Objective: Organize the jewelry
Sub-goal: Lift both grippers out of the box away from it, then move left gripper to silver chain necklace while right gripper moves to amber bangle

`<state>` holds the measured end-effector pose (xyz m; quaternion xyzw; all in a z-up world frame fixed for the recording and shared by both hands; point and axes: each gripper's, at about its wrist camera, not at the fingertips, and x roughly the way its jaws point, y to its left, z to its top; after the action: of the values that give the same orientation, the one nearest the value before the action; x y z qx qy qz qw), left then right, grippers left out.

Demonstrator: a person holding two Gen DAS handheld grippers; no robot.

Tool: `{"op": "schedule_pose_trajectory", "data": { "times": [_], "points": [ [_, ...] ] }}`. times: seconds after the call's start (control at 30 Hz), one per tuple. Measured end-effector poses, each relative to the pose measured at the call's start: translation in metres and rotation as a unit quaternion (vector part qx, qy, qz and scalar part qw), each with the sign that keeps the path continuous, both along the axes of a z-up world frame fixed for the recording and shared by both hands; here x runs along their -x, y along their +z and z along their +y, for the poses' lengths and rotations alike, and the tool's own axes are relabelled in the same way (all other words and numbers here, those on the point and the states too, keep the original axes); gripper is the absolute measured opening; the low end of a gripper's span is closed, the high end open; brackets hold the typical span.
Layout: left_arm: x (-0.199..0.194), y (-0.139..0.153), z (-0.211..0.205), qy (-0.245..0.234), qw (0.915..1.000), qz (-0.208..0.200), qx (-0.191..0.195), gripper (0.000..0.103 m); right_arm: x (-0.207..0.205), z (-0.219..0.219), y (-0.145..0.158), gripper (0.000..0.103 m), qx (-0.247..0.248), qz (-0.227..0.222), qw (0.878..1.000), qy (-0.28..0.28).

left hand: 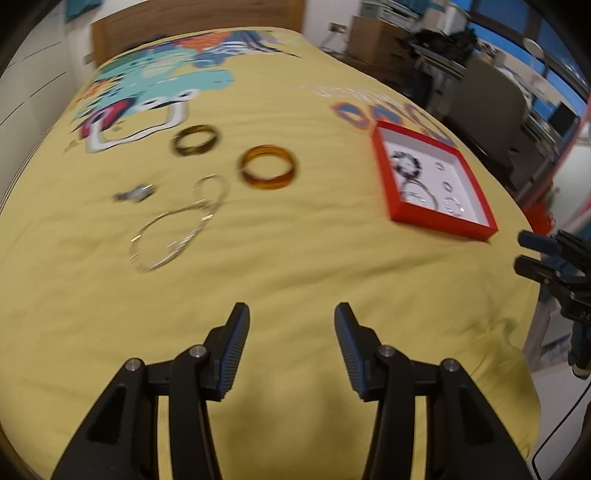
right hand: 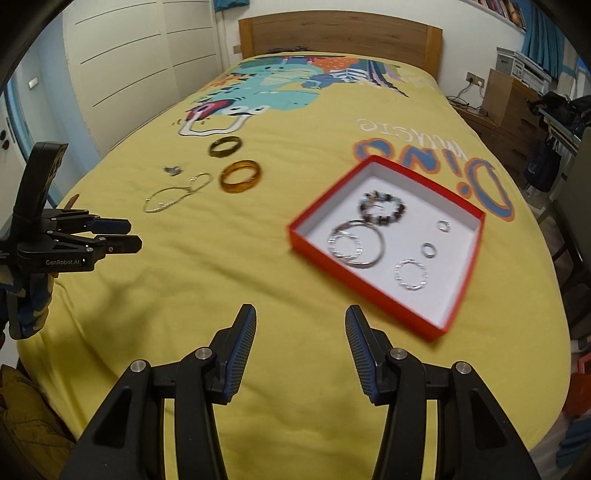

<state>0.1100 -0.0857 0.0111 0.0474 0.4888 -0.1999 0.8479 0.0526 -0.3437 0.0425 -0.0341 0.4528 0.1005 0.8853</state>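
A red box (left hand: pixel 439 218) (right hand: pixel 364 286) with a white inside lies on the yellow bedspread (left hand: pixel 280 258) (right hand: pixel 236 273). It holds a dark beaded bracelet (right hand: pixel 382 208), silver hoops (right hand: pixel 354 242) and small rings (right hand: pixel 428 250). Loose on the bedspread lie an amber bangle (left hand: pixel 268 167) (right hand: pixel 242 176), a dark bangle (left hand: pixel 195 140) (right hand: pixel 225 146), silver hoops (left hand: pixel 173 229) (right hand: pixel 177 192) and a small silver piece (left hand: pixel 135 192) (right hand: pixel 173 170). My left gripper (left hand: pixel 291 317) (right hand: pixel 129 234) is open and empty, short of the loose pieces. My right gripper (right hand: pixel 301 319) (left hand: pixel 524 251) is open and empty, near the box's front corner.
A wooden headboard (right hand: pixel 340 33) stands at the far end. White wardrobe doors (right hand: pixel 122 66) are to the left. Drawers, boxes and bags (right hand: pixel 517 107) crowd the right side. The bed's edge drops off near the box (left hand: pixel 532 280).
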Motion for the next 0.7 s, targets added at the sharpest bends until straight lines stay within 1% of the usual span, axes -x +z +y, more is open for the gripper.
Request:
{"op": "schedule_pose_trajectory", "data": {
  "times": [0.17, 0.27, 0.47, 0.6, 0.7],
  "points": [
    [0.018, -0.002, 0.052, 0.044, 0.999, -0.01, 0.004, 0.046, 0.013, 0.033, 0.009, 0.051, 0.006, -0.004, 1.0, 0.013],
    [0.029, -0.005, 0.082, 0.069, 0.9975, -0.012, 0.009, 0.046, 0.019, 0.052, 0.011, 0.056, 0.009, -0.006, 1.0, 0.018],
    [0.048, -0.012, 0.132, 0.117, 0.993, -0.013, 0.014, 0.046, 0.024, 0.088, 0.014, 0.057, 0.013, -0.009, 0.999, 0.04],
    [0.055, -0.023, 0.157, 0.151, 0.9885, -0.005, 0.013, 0.046, 0.015, 0.105, 0.006, 0.057, 0.014, -0.001, 0.998, 0.058],
    [0.053, -0.034, 0.166, 0.163, 0.9866, 0.004, 0.009, 0.046, 0.004, 0.112, -0.004, 0.057, 0.01, 0.006, 0.998, 0.065]
  ]
}}
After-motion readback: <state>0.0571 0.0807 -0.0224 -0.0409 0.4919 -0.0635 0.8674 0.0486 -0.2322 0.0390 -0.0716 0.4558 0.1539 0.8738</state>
